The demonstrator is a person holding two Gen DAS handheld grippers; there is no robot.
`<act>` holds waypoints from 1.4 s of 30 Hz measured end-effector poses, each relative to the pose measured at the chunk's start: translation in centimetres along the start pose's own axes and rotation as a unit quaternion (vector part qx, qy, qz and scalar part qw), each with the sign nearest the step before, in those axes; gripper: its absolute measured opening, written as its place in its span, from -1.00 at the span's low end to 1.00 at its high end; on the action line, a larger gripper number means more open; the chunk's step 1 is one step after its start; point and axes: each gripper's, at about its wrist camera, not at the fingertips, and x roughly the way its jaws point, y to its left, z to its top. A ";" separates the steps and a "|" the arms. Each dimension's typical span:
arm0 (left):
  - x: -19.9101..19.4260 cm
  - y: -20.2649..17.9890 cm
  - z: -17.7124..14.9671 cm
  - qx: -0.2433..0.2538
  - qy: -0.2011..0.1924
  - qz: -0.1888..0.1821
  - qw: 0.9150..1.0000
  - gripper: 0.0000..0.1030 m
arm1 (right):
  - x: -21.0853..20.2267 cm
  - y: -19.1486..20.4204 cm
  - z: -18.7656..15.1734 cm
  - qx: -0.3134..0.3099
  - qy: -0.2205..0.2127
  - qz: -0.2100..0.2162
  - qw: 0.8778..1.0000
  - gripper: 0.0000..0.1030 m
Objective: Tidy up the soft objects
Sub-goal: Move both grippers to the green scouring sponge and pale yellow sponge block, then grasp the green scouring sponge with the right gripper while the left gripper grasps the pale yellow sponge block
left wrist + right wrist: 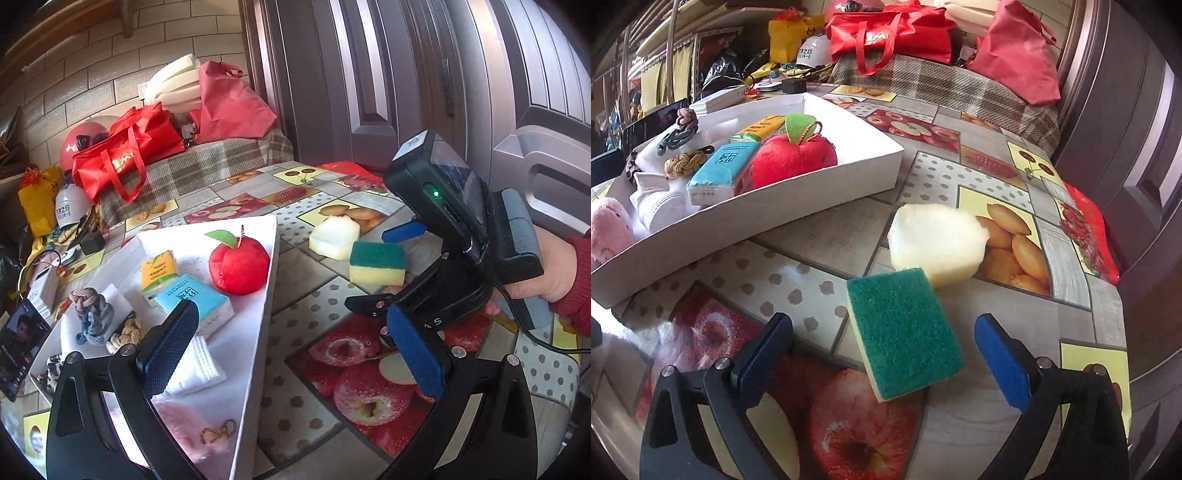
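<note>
Left wrist view: pink plush (184, 432) half-hidden

This is a lived-in home, a cluttered room rather than a lab. A table (1075, 254) wears a fruit-printed oilcloth, beside a bench under a plaid cover (207, 166) heaped with red shopping bags (125, 151) and a red helmet (83, 138). Behind stand a tiled wall (92, 74) and a panelled brown door (369, 74).
</note>
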 end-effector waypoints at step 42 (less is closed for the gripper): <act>20.3 -4.2 7.6 0.004 0.180 -0.027 0.983 0.56 | -2.9 -13.5 -5.0 0.183 -0.040 -0.004 0.982 -0.19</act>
